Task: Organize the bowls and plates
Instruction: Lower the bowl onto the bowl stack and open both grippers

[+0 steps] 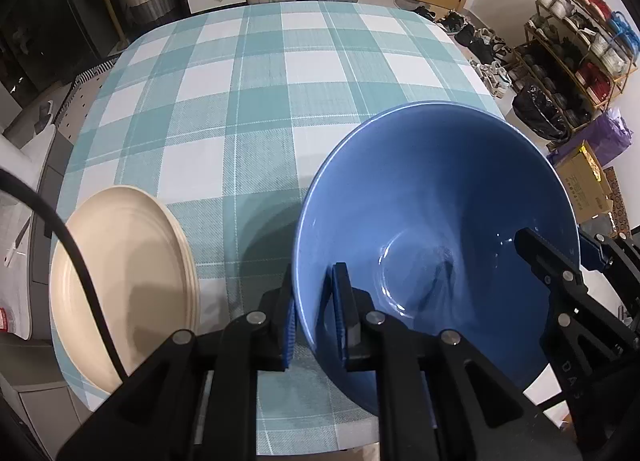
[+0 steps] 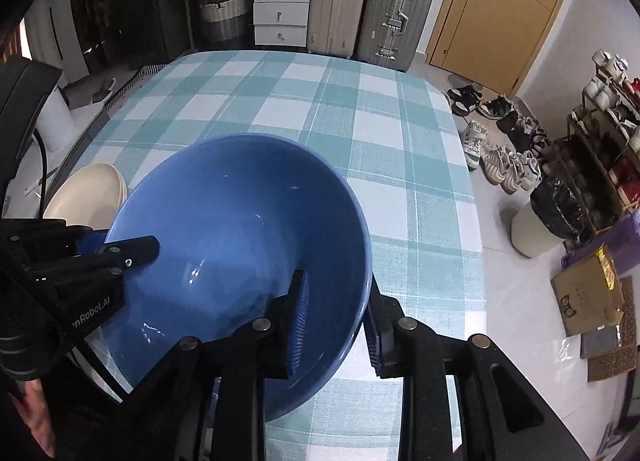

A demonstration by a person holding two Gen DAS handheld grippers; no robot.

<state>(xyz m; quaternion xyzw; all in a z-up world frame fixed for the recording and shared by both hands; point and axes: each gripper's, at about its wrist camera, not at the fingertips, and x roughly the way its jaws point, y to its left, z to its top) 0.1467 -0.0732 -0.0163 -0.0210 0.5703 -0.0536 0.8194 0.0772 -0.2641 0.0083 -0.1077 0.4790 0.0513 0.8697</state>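
While my left gripper (image 1: 316, 317) pinches the bowl (image 1: 436, 197) rim, my right gripper (image 2: 338, 325) straddles the opposite rim, jaws slack; plates (image 1: 120, 289) sit left.

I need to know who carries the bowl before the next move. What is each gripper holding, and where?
The left gripper pinches the blue bowl by its rim. The right gripper straddles the opposite rim, jaws open.

A lived-in home: suitcases (image 2: 372, 9) beside a white drawer unit (image 2: 282, 11), shoes (image 2: 504, 149) strewn past the checked table's (image 2: 360, 109) right edge.
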